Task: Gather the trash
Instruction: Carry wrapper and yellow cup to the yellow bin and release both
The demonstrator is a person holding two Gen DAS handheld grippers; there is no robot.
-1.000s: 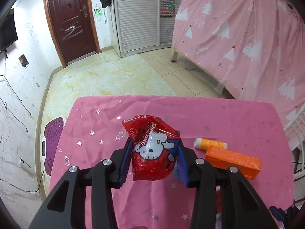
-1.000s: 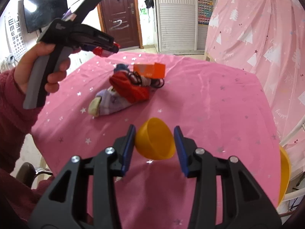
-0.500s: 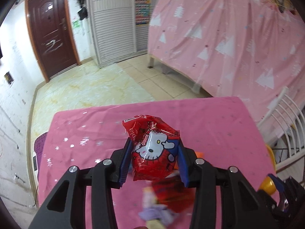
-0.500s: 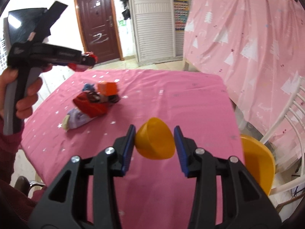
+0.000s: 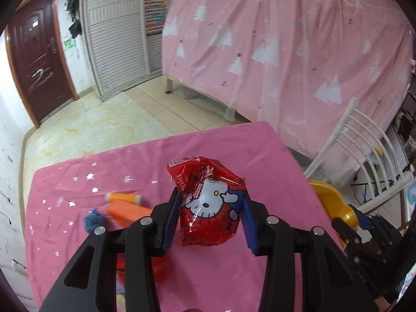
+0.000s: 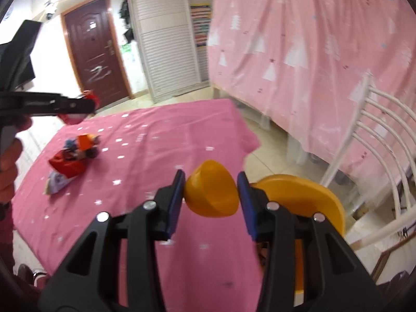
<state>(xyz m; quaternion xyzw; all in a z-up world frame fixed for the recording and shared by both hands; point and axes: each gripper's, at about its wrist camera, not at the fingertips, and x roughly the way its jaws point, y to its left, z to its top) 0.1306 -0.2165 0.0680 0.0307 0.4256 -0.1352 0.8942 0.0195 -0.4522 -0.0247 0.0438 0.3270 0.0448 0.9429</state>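
Both hands loaded above the pink desk (image 5: 208, 156).
Our left gripper (image 5: 208, 221) jaws pinch the red snack wrapper (image 5: 208, 208); our right gripper (image 6: 211, 195) jaws pinch an orange half-shell (image 6: 211, 192) near the orange bin (image 6: 312, 197).

We are holding a crinkled red plastic wrapper with a white cartoon cat (image 5: 208, 205) above the pink table. We are also carrying a small orange plastic half-shell (image 6: 212, 191), its hollow tilting up-left, beside a larger yellow bin (image 6: 322, 202).
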